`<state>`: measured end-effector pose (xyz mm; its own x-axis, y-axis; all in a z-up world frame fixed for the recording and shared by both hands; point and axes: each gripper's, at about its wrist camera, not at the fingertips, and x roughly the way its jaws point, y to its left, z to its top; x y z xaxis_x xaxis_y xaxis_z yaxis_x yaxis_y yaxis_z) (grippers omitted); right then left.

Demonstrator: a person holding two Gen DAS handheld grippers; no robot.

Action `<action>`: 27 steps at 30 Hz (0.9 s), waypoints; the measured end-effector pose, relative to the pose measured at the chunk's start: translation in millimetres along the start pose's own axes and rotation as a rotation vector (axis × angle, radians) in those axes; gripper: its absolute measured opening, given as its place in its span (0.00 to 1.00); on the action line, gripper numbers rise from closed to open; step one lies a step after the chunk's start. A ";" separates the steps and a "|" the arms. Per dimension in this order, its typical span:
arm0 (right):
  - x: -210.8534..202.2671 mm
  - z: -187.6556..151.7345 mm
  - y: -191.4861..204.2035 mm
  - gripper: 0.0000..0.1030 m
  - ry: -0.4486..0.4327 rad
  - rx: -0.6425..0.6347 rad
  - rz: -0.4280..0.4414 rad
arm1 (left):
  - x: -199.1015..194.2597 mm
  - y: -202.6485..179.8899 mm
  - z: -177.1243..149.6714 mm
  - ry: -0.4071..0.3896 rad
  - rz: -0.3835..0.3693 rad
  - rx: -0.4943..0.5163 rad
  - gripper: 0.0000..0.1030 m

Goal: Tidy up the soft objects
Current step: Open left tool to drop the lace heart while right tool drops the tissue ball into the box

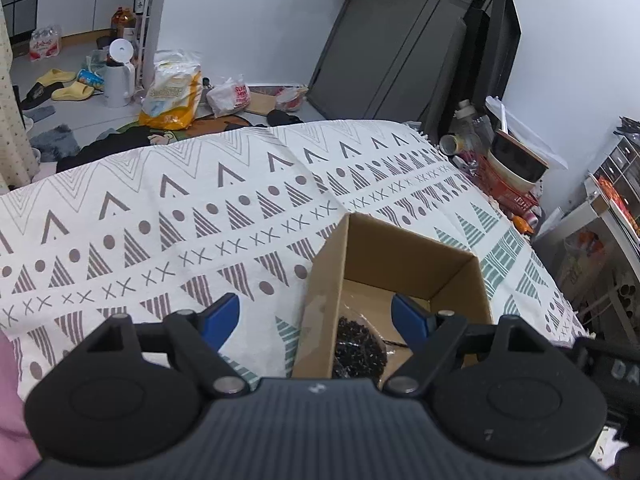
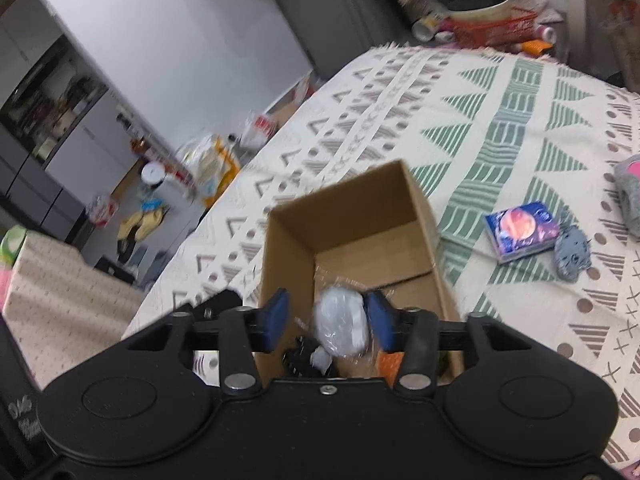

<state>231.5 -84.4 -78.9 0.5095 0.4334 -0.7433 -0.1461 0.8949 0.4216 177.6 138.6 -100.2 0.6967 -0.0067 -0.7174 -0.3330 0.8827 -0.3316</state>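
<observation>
An open cardboard box (image 1: 416, 248) stands on the patterned cloth; it also shows in the right wrist view (image 2: 352, 216). A dark bundle in clear wrap (image 1: 360, 344) lies inside. My left gripper (image 1: 316, 316) is open over the box's left wall, empty. My right gripper (image 2: 326, 320) is open above the box. A white wrapped bundle (image 2: 342, 326) sits between its fingers, against the right finger (image 2: 380, 320), with a gap to the left one. A dark item (image 2: 300, 356) and something orange (image 2: 390, 362) lie below it.
On the cloth to the right lie a blue tissue pack (image 2: 522, 232), a grey knitted piece (image 2: 572, 258) and a grey-pink soft item (image 2: 630, 188). Clutter (image 1: 508, 176) crowds the table's far right edge. Bags and slippers (image 1: 64, 84) lie on the floor beyond.
</observation>
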 end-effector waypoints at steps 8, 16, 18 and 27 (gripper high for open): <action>-31.0 -6.0 -21.1 0.85 -0.063 -0.004 -0.034 | -2.6 -10.1 -3.5 0.002 -0.002 0.051 0.79; -65.6 -4.6 -53.5 1.00 -0.168 -0.034 -0.103 | -11.0 -25.5 -6.6 -0.015 -0.031 0.113 0.79; -72.0 -4.1 -62.5 1.00 -0.187 -0.040 -0.108 | -12.9 -30.0 -7.4 -0.010 -0.037 0.120 0.79; -91.3 -2.5 -103.0 1.00 -0.235 -0.016 -0.121 | -27.7 -59.4 -11.8 -0.036 -0.032 0.170 0.79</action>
<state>197.9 -215.9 -55.7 0.7067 0.2881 -0.6462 -0.0847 0.9412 0.3270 170.6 80.8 -67.9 0.7288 -0.0218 -0.6844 -0.1999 0.9491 -0.2432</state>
